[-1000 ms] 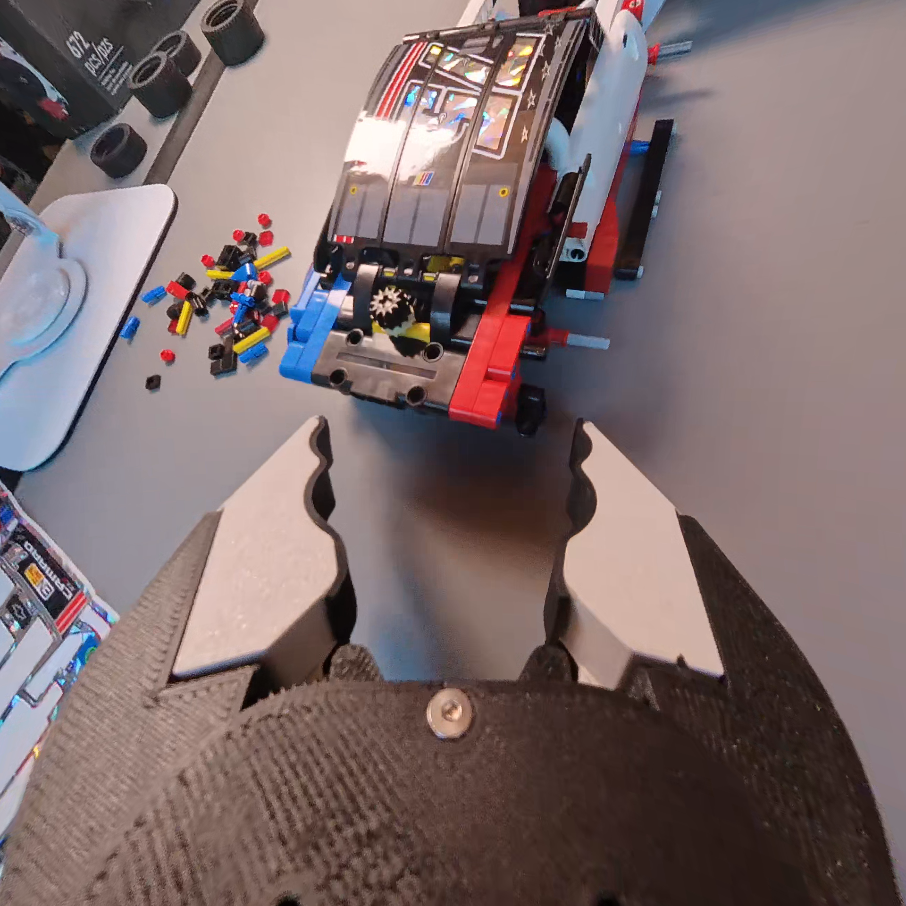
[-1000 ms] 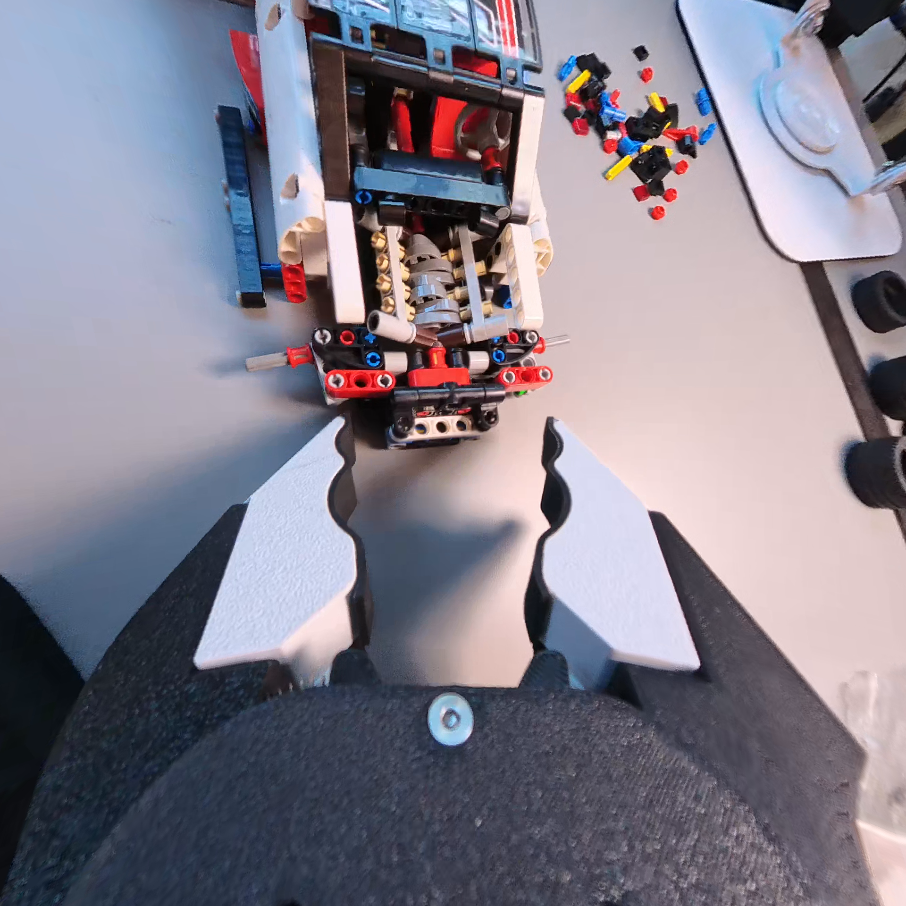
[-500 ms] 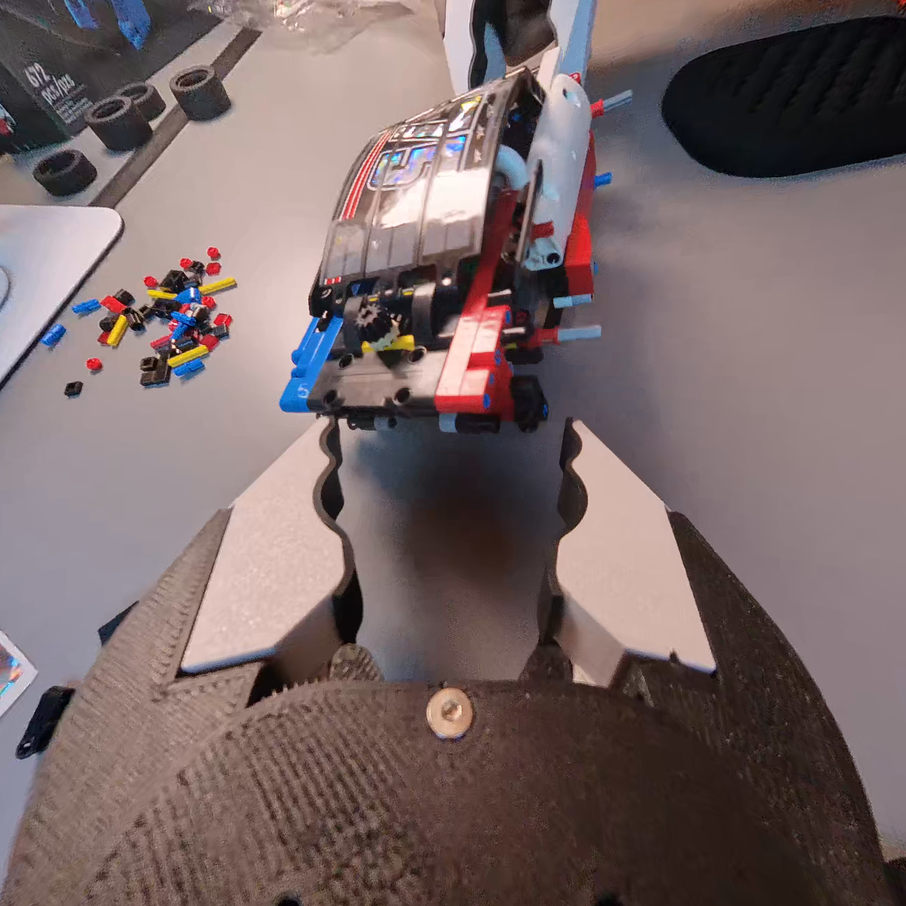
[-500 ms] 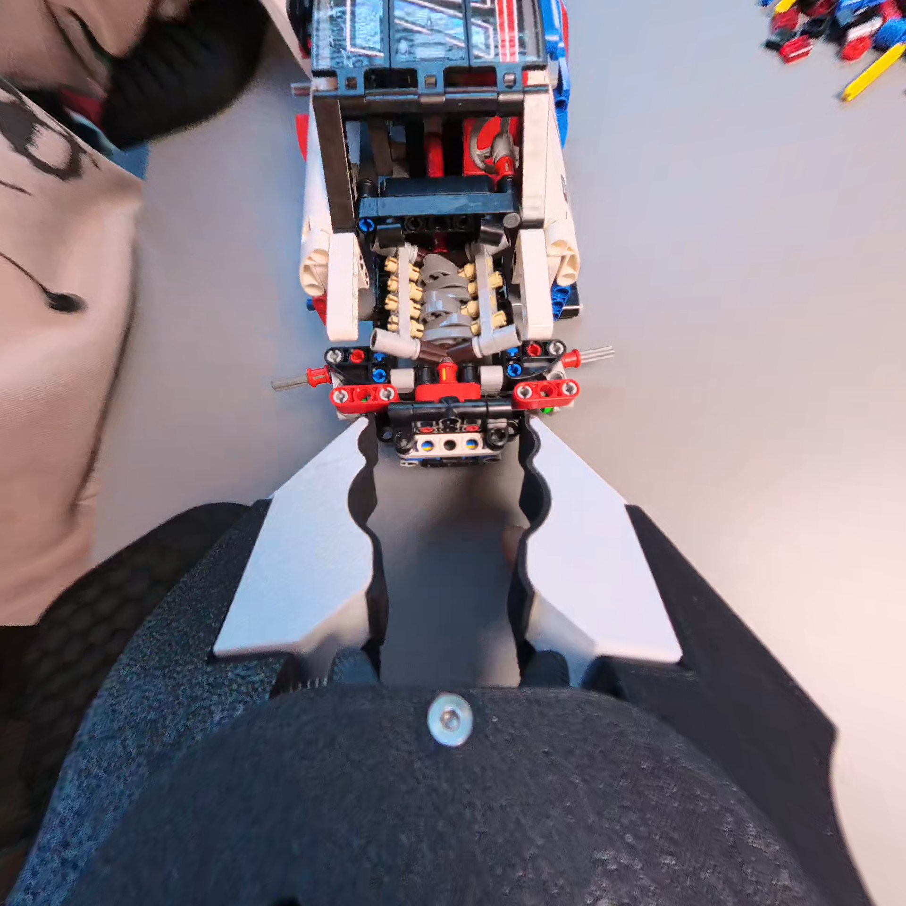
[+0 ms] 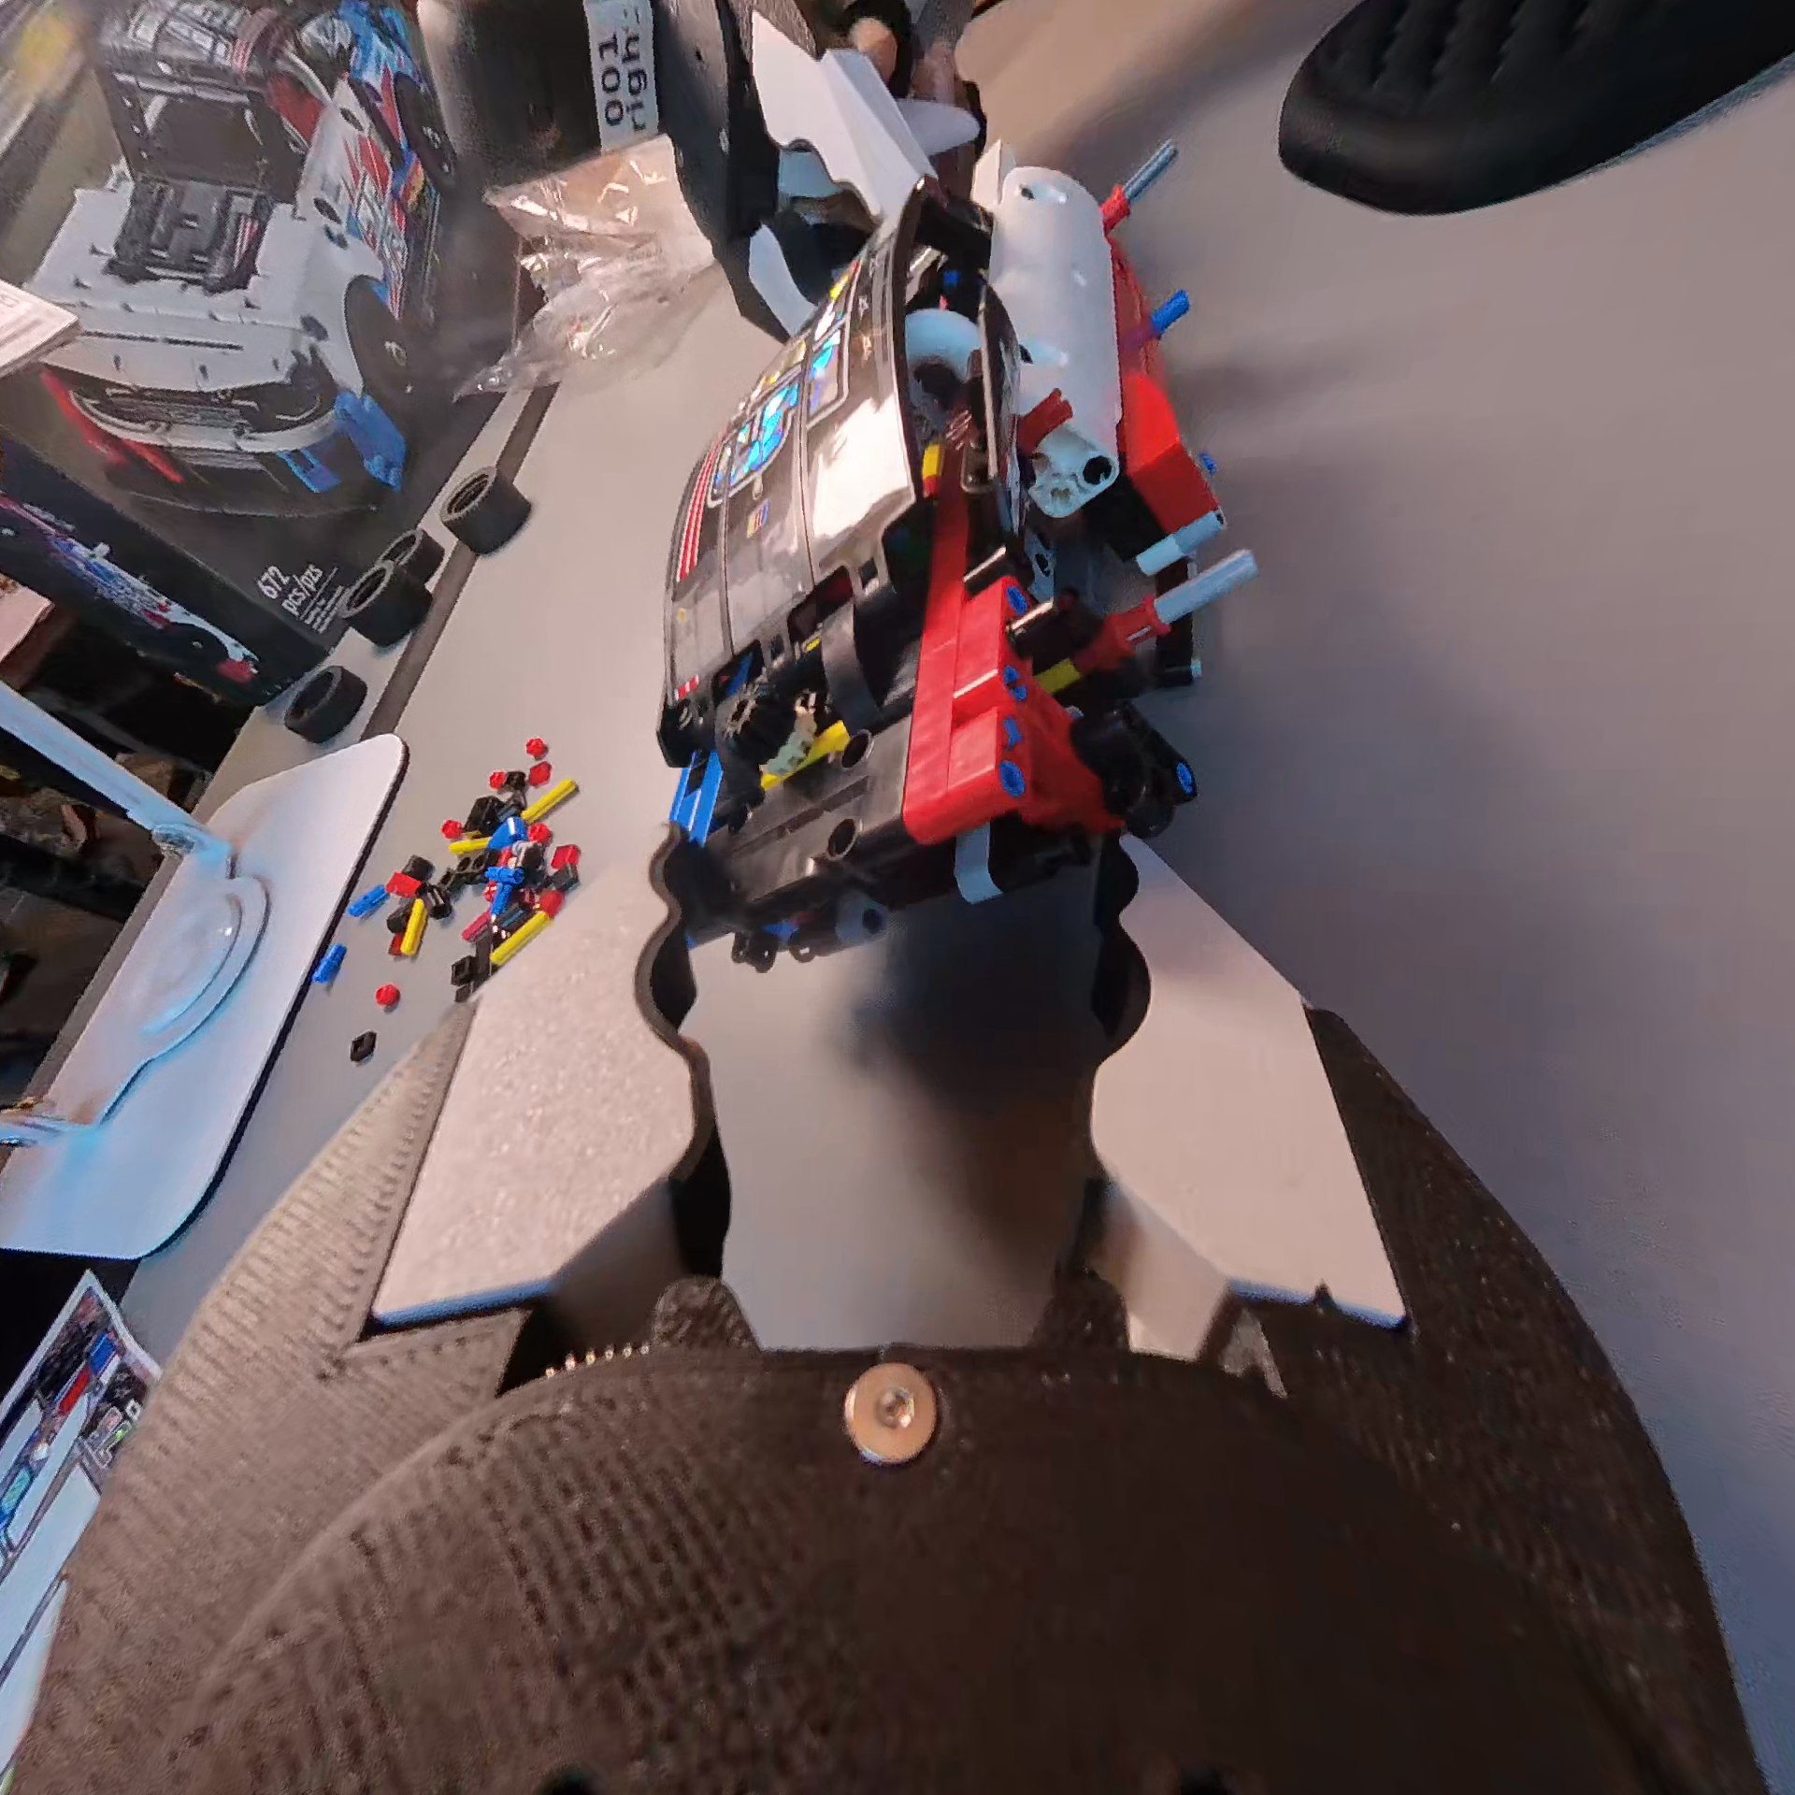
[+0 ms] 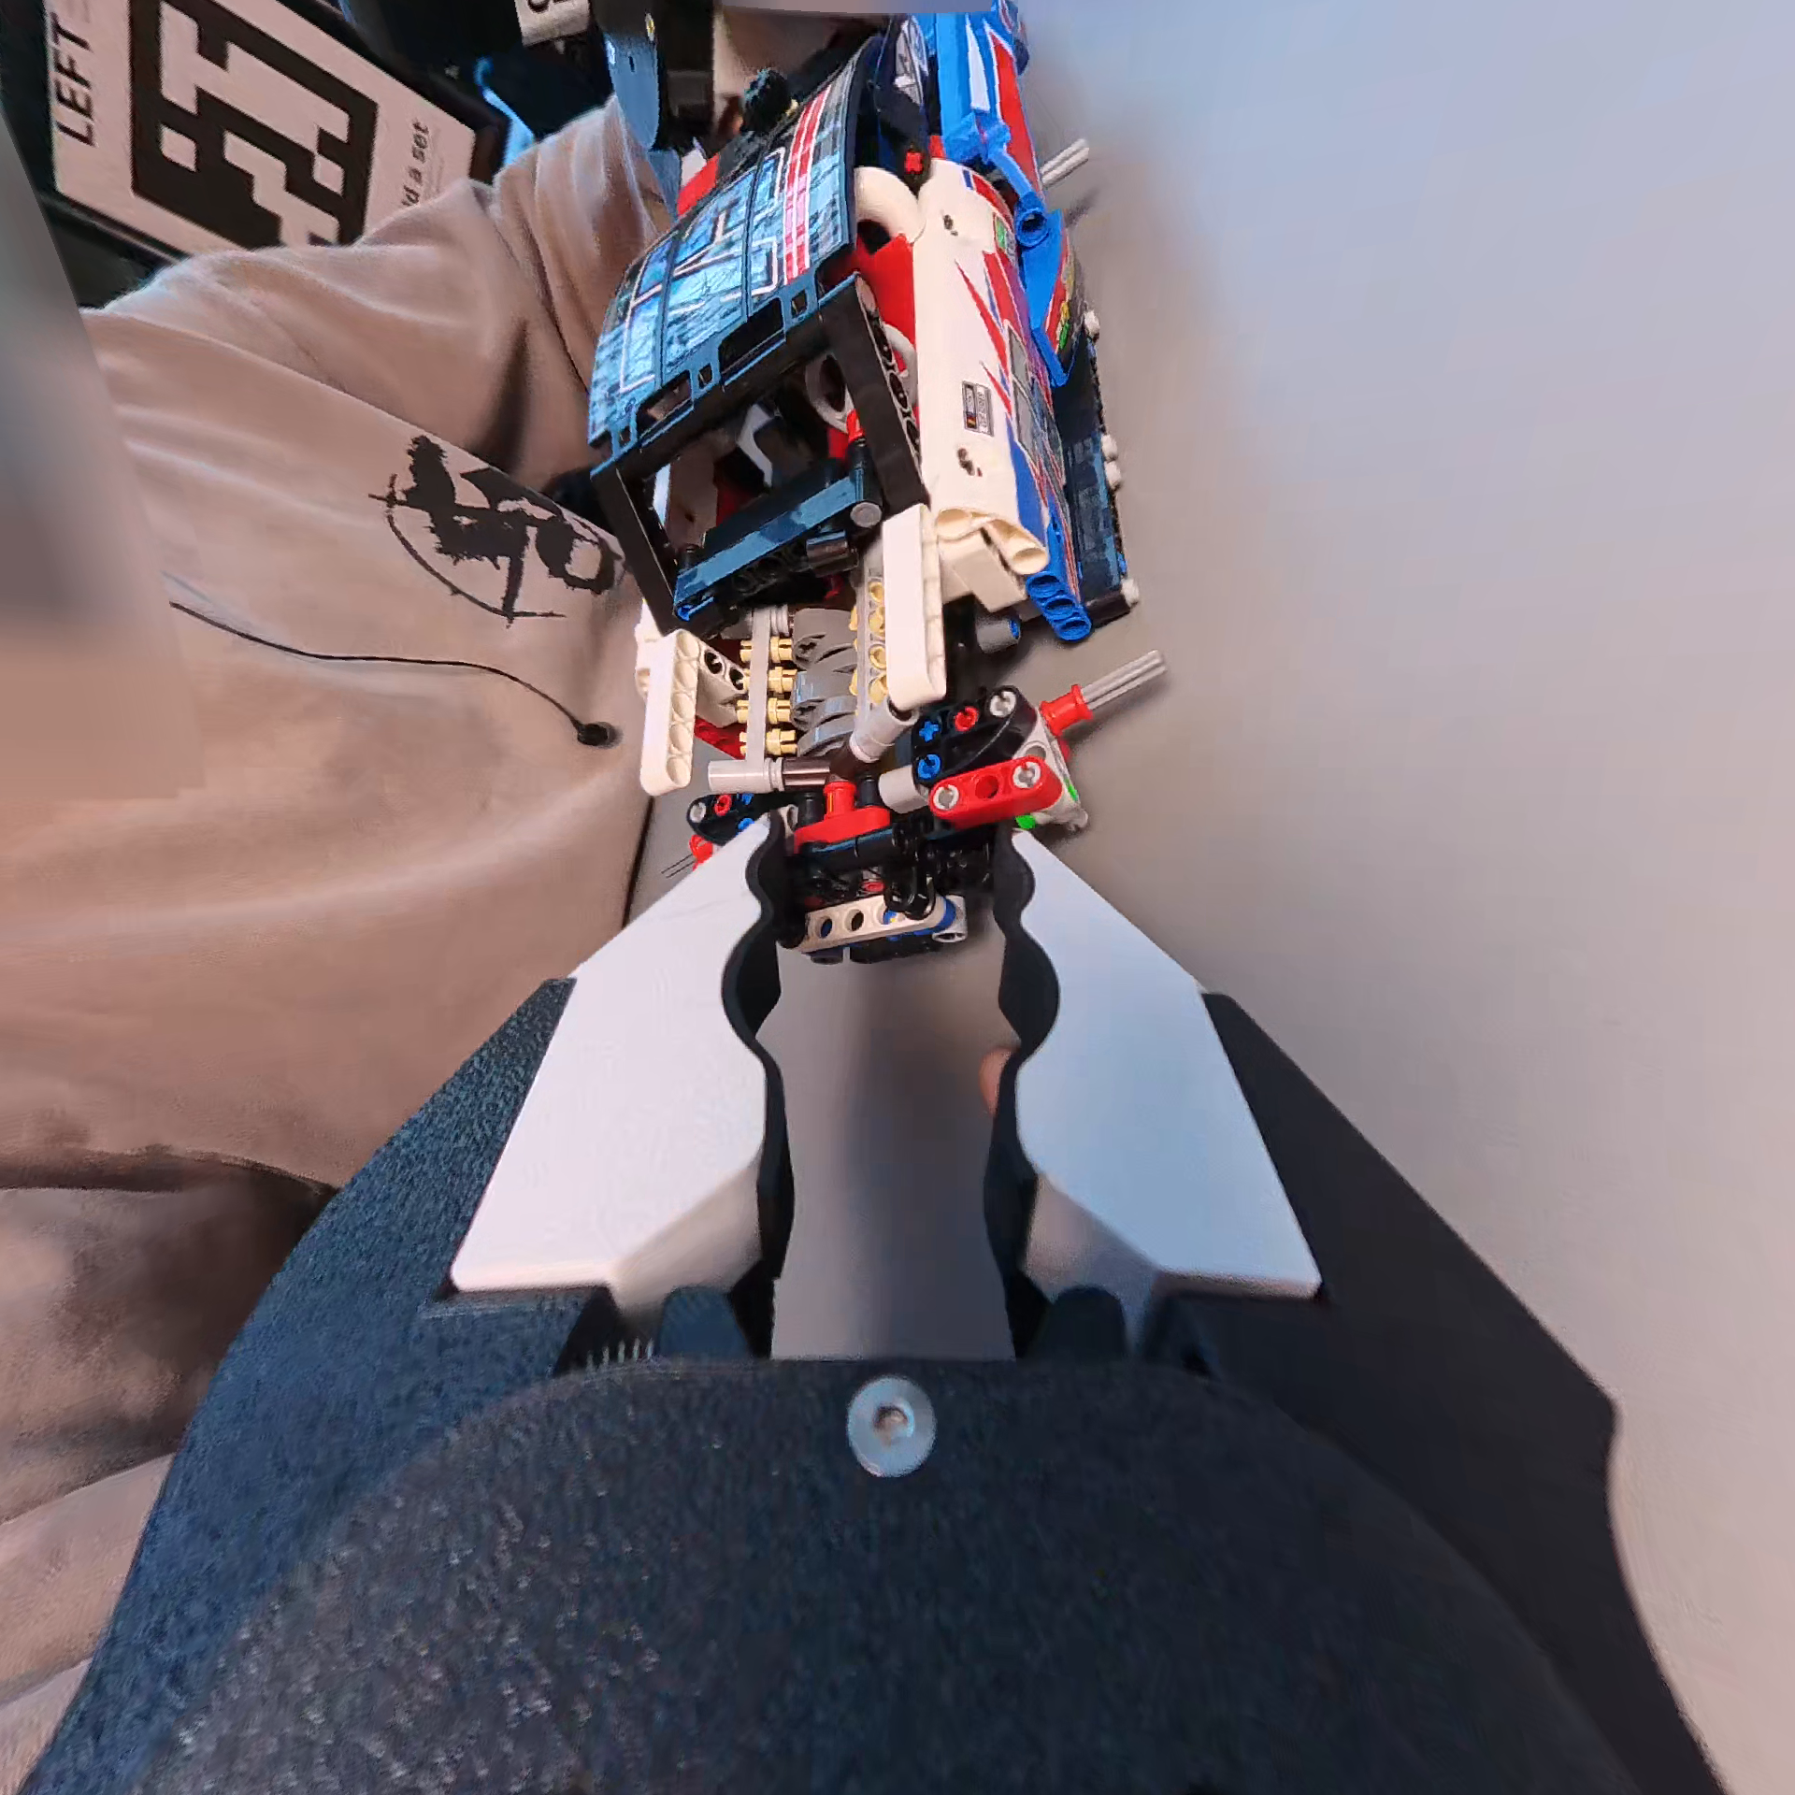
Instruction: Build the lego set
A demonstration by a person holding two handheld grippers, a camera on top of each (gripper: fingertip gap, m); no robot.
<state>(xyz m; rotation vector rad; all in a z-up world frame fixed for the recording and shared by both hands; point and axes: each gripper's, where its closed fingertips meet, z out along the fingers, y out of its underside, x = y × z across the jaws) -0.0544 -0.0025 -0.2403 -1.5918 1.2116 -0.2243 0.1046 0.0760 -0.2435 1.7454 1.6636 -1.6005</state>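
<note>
Two hand-held grippers, left [image 5: 889, 898] and right [image 6: 879, 879], clamp opposite ends of the tilted lego car [image 5: 932, 544].

Both wrist cams sit super close to the lego car [image 5: 923, 583], facing each other from opposite ends. The car [image 6: 855, 486] is the only shared bit.

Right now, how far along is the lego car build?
Done: the red, white and blue brick car body looks assembled. In hand: left tool and right tool appear to clamp its two ends, tilted off the grey table. Left: black rubber tyres lie loose, grey axle stubs bare, small coloured pins unused.
</note>
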